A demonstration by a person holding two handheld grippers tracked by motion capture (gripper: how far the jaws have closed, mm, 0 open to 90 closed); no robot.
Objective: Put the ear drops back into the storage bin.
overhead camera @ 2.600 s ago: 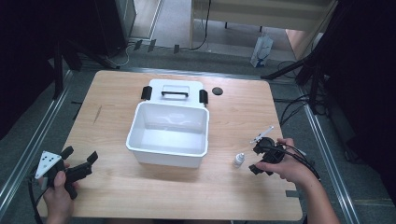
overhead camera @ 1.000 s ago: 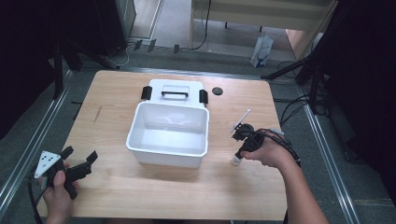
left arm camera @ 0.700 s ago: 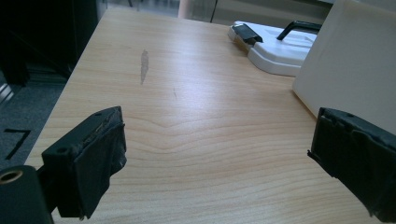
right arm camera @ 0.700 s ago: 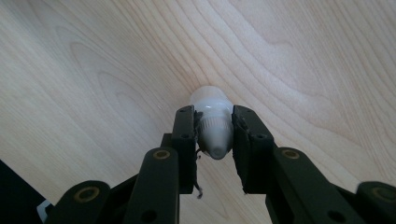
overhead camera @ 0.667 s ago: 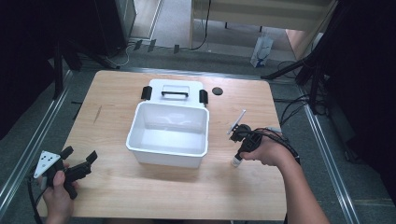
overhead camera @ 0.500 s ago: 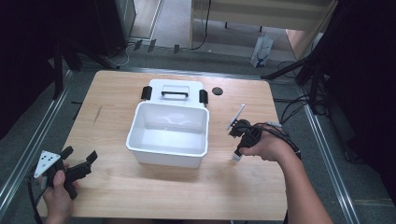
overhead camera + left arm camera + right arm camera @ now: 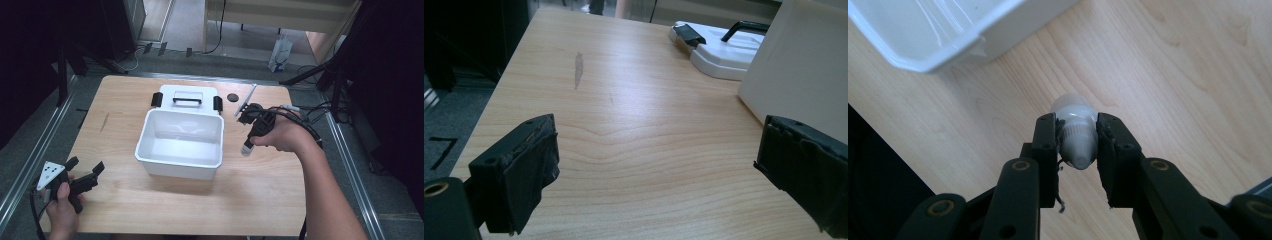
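White, small plastic bottle [image 7: 1075, 135] with ribbed cap, clamped in right tool [image 7: 1077, 145] above pale wooden counter [image 7: 260, 185], just right of smooth white rectangular bin [image 7: 181, 142]. Left tool [image 7: 664, 165] wide open, holding nothing.

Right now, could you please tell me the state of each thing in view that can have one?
small white bottle: capped, clamped between the jaws, lifted off the table.
right gripper: shut on the bottle, beside the bin.
left gripper: open, nothing between the jaws.
white bin: open, looks empty, upright.
lid: off, lying flat behind the bin, handle up.
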